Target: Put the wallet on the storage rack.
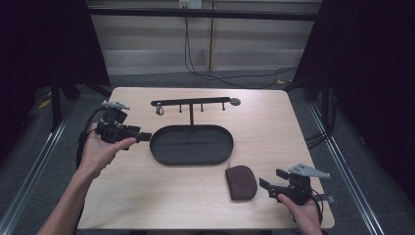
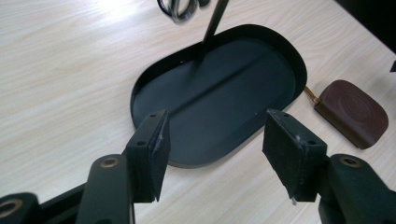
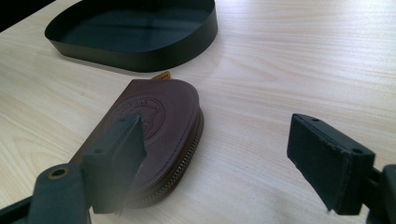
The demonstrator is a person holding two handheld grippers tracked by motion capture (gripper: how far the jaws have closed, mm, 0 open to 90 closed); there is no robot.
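Observation:
A black oval tray (image 1: 191, 162) lies mid-table, and a thin post rises from its far side to a hook bar (image 1: 191, 102). A key ring (image 1: 159, 110) hangs from the bar's left hook. A brown leather zip pouch (image 1: 241, 182) lies flat just right of the tray's near end. My left gripper (image 1: 145, 137) is held level at the tray's left end, open and empty; in the left gripper view it (image 2: 217, 149) frames the tray (image 2: 224, 93), with the pouch (image 2: 354, 112) beyond. My right gripper (image 1: 272, 178) rests right of the pouch, open. Its left jaw overlaps the pouch (image 3: 159, 116) in the right gripper view.
The pale wooden table (image 1: 147, 196) has bare room in front of the tray and along its right side. Its near edge runs just behind my right hand. Dark floor, rails and cables surround the table.

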